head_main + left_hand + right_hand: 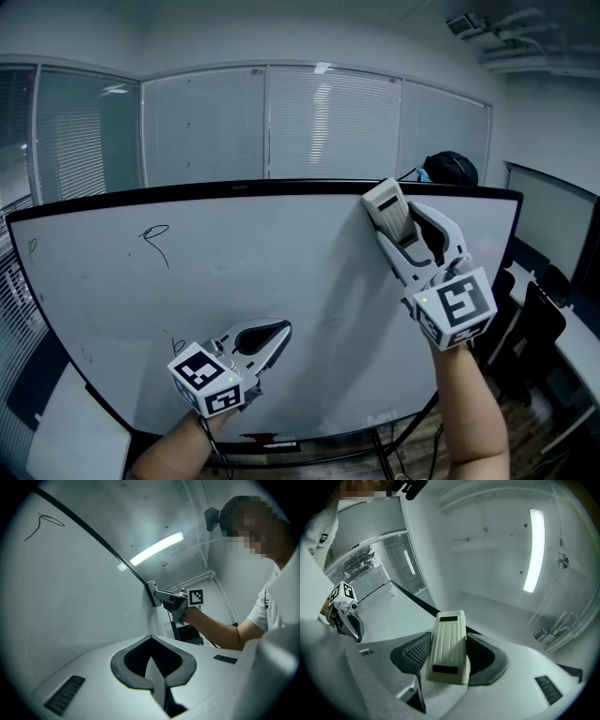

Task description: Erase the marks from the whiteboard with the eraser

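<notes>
Cream ribbed eraser (449, 646) at 1 o'clock on the whiteboard (281, 281), hard up by the black top frame (234, 188), pinched between the jaws of the right gripper (408, 230), which are narrowed onto its two long sides. Working face turned toward the board; cannot tell whether flat on the surface or just off it. Black looped squiggle (155, 239) at 10 o'clock on the board, well apart from the eraser. Fainter small marks (175, 335) near 8 o'clock and along the left edge. Left gripper (279, 333) low at 6 o'clock, near the board face, jaws drawn together tip to tip with nothing between them. Bare forearm (473, 412) behind the right gripper, another behind the left, marker cube at the wrist end of each. Behind the board, from 10 to 1 o'clock, glass panels with closed blinds (328, 122). At 3 o'clock, beyond the board's right edge, a dark chair (534, 328). Long ceiling light (533, 550) lit overhead in the right gripper view.
</notes>
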### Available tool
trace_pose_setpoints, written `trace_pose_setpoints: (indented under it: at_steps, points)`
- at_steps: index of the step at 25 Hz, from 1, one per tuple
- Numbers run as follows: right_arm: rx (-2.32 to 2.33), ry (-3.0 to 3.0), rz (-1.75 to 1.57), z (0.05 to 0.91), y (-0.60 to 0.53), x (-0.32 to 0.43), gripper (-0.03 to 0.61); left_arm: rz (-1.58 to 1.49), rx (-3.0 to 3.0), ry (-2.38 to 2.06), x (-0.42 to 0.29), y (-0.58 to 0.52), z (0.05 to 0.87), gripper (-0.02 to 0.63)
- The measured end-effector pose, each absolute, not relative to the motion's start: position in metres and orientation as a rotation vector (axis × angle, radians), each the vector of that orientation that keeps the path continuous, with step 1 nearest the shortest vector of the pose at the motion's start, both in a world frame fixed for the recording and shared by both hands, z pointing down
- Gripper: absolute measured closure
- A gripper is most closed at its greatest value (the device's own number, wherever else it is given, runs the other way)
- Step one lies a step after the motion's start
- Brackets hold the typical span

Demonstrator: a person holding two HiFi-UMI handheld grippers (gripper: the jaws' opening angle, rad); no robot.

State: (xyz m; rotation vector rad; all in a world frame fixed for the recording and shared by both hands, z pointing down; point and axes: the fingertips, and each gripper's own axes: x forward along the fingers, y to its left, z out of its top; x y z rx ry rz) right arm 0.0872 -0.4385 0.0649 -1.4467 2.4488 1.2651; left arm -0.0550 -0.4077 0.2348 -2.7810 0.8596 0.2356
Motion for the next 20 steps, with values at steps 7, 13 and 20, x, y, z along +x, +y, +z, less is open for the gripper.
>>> trace_pose_setpoints:
  at_steps: [7, 13, 20]
  points:
    - [-1.250, 2.538, 1.385, 0.091, -0.420, -0.006, 0.336, 0.267, -2.770, 0.886, -0.074, -0.403, 0.234, 0.607]
    - [-1.188, 2.617, 1.432, 0.119, -0.413, -0.042, 0.336, 0.264, -2.763, 0.893, -0.077, -0.401, 0.232, 0.607]
    - [-1.180, 2.582, 1.361, 0.107, -0.418, -0.024, 0.336, 0.249, -2.779, 0.873, -0.068, -0.411, 0.239, 0.607]
